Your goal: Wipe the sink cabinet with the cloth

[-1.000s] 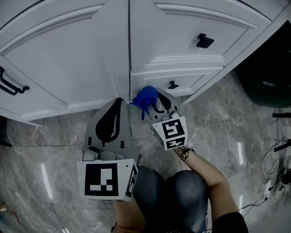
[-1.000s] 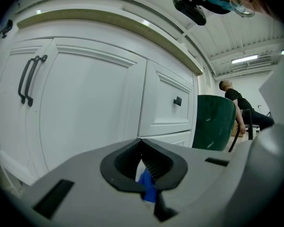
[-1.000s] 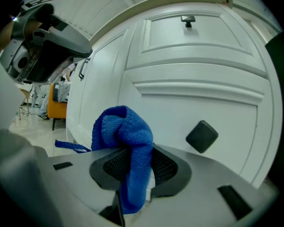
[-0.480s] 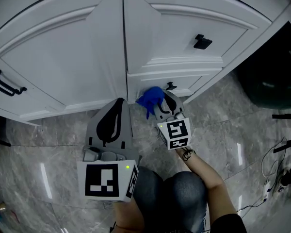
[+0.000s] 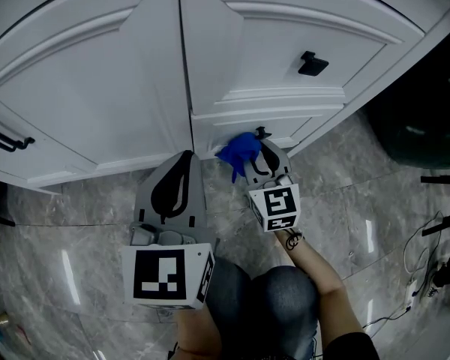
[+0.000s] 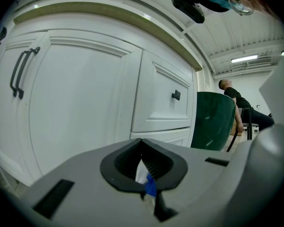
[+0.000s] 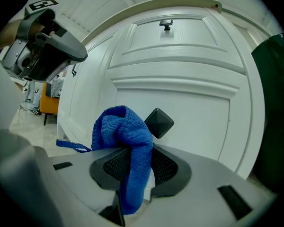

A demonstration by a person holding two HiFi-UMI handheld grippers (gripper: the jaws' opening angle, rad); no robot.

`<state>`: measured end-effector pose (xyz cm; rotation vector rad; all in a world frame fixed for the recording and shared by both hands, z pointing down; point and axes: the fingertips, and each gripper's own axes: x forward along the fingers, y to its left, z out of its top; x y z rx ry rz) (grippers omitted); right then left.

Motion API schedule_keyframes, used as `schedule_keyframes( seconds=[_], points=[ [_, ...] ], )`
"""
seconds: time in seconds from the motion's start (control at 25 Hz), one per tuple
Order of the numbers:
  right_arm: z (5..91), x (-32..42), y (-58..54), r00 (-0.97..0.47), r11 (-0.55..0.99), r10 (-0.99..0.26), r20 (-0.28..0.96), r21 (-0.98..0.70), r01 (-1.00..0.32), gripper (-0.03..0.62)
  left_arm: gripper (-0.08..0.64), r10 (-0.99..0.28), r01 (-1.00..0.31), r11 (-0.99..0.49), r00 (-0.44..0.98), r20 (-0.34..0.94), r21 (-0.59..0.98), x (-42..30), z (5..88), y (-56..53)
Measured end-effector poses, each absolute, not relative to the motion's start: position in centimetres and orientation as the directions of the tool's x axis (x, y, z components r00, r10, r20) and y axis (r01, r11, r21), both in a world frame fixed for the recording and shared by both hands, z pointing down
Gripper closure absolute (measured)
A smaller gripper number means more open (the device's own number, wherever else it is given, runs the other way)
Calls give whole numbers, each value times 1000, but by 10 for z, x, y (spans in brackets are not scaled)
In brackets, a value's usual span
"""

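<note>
At the sink cabinet (image 5: 285, 58), right claw (image 7: 135, 163) pinching blue cloth (image 7: 127, 129)

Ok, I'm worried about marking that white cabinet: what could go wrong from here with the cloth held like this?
1. The cloth is bunched in the right tongs, gripped by one narrow fold; rubbing may pull it loose.
2. The black knob sits right beside the cloth, so the wad or its loose strand could snag there.
3. The wad is small, so the hard tips might scrape the lower drawer front.
</note>
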<state>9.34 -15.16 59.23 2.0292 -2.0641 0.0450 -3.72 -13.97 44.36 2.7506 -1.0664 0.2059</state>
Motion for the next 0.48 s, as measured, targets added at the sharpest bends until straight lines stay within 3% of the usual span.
schedule_keyframes(
  seconds=[0.48],
  points=[
    [594,111,-145,32,3,-983,180,186,-982,477,560,-644,-671,-732,737,203,114,-29,446,-138]
  ],
)
